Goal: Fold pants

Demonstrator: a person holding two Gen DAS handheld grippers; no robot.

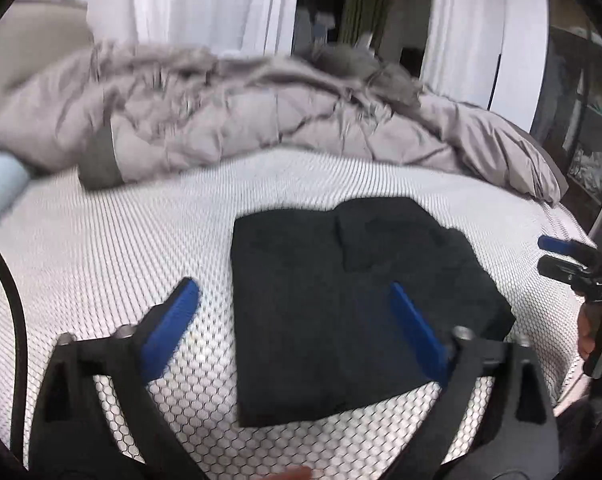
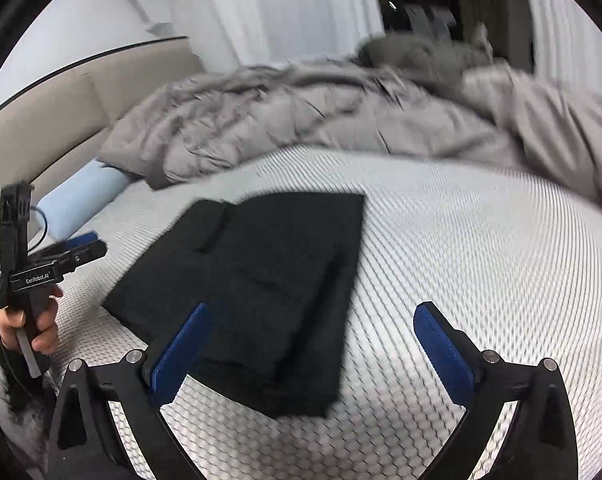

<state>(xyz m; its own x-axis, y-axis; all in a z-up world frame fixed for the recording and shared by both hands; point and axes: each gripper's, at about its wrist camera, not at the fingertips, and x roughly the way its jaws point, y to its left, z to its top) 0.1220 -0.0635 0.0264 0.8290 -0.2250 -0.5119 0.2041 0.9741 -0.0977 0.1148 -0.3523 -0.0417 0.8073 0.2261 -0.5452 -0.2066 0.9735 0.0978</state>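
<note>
Black pants (image 1: pixel 341 304) lie folded into a flat rectangle on the white honeycomb-patterned mattress (image 1: pixel 101 248). My left gripper (image 1: pixel 293 292) hovers above the near left part of the fold, wide open, blue pads holding nothing. In the right wrist view the same folded pants (image 2: pixel 269 280) lie left of centre. My right gripper (image 2: pixel 313 312) is wide open over their near right edge, nothing held. The right gripper (image 1: pixel 569 260) shows at the right edge of the left wrist view, and the left gripper (image 2: pixel 77 248), held by a hand, shows at the left of the right wrist view.
A crumpled grey duvet (image 1: pixel 261 120) is heaped along the far side of the bed. A light blue pillow (image 2: pixel 81 200) lies by the beige headboard (image 2: pixel 61 112). White curtains (image 1: pixel 205 4) hang behind, and shelving (image 1: pixel 581 120) stands at the right.
</note>
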